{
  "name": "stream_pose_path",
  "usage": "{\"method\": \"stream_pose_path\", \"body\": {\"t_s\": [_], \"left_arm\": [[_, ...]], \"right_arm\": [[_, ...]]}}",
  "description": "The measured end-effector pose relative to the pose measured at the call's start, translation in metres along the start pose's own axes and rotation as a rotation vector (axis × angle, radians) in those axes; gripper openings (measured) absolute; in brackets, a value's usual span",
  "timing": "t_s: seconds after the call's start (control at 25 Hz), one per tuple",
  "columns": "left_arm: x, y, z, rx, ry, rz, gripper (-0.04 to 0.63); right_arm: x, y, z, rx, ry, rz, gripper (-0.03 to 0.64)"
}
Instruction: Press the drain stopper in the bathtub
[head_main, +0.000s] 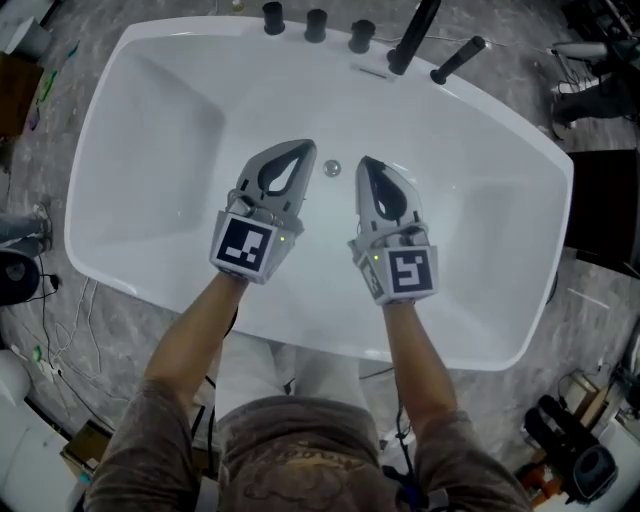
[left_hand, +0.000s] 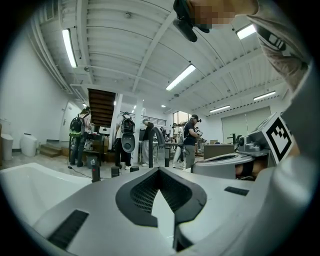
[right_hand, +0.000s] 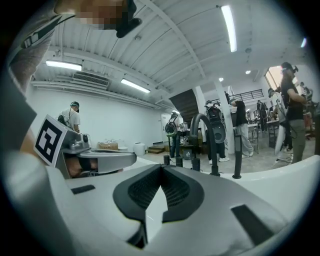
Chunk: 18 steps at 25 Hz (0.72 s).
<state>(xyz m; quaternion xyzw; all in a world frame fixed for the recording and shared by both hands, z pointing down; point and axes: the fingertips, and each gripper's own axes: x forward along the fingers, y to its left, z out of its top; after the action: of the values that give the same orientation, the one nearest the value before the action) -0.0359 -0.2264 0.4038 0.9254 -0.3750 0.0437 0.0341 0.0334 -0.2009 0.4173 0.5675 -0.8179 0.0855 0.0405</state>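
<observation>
A small round metal drain stopper (head_main: 332, 168) sits in the floor of the white bathtub (head_main: 150, 120), seen in the head view. My left gripper (head_main: 303, 150) hovers just left of the stopper with its jaws shut and nothing held. To the stopper's right my right gripper (head_main: 366, 162) is also shut and empty. Both tips point toward the tub's far end and stand apart from the stopper. In the left gripper view the jaws of the left gripper (left_hand: 160, 171) meet at the tips; the right gripper (right_hand: 161, 169) shows the same in its own view. The stopper is hidden in both gripper views.
Black faucet fittings line the far tub rim: knobs (head_main: 315, 24), a spout (head_main: 412, 36) and a handle (head_main: 458, 58). Cables (head_main: 60, 340) and gear lie on the floor around the tub. Several people (left_hand: 190, 137) stand in the workshop beyond.
</observation>
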Motion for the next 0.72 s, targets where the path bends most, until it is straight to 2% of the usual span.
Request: {"method": "stream_pose_path", "body": {"t_s": [0.28,0.48,0.72], "left_arm": [[0.013,0.008,-0.048,0.004,-0.010,-0.021,0.002],[0.044,0.010,-0.097,-0.014,0.013,-0.038,0.001],[0.057,0.018,-0.131,-0.019,0.006,-0.043,0.002]], "right_arm": [[0.019,-0.007,-0.054,-0.002,0.015,0.000,0.002],[0.044,-0.033,-0.096,-0.003,0.015,0.007,0.002],[0.063,-0.038,-0.134,-0.003,0.030,0.009,0.002]]}}
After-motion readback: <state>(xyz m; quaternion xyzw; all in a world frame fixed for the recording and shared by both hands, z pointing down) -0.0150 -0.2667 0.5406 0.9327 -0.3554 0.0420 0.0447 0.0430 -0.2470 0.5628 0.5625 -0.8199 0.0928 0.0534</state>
